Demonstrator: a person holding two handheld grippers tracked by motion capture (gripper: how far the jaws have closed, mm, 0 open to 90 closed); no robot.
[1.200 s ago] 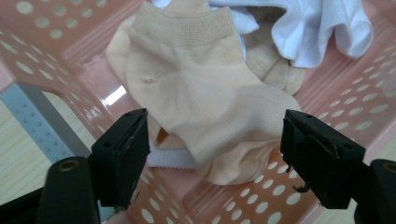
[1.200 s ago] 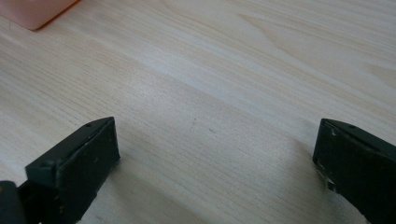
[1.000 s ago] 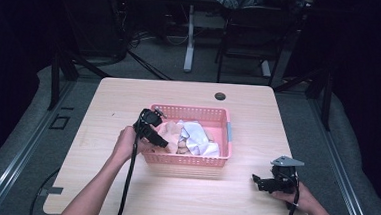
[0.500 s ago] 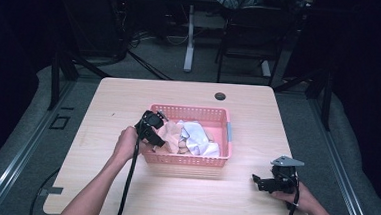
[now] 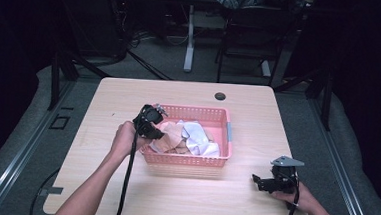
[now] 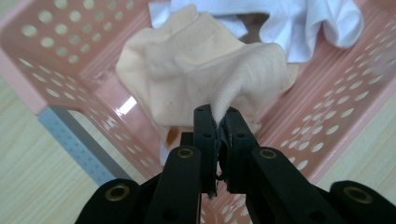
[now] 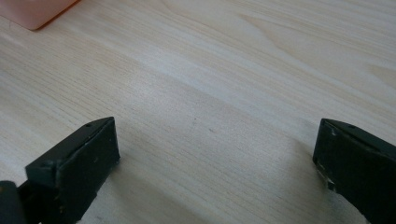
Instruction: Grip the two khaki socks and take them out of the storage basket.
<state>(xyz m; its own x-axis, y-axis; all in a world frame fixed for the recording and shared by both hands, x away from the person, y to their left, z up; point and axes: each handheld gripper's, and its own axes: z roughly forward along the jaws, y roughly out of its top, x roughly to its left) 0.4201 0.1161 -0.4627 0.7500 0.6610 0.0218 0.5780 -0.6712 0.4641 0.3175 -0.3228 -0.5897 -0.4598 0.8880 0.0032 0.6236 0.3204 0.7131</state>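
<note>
We are seeing a peach cloth [image 6: 196,74] lying crumpled in the left part of the pink perforated basket [image 5: 215,161], one fold pinched up, with a white cloth [image 5: 199,138] bunching just right of it.

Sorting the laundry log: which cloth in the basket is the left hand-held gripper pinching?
The peach cloth: a fold of it sits clamped in the left hand-held gripper. The white cloth lies behind it, untouched, in the pink basket.
</note>
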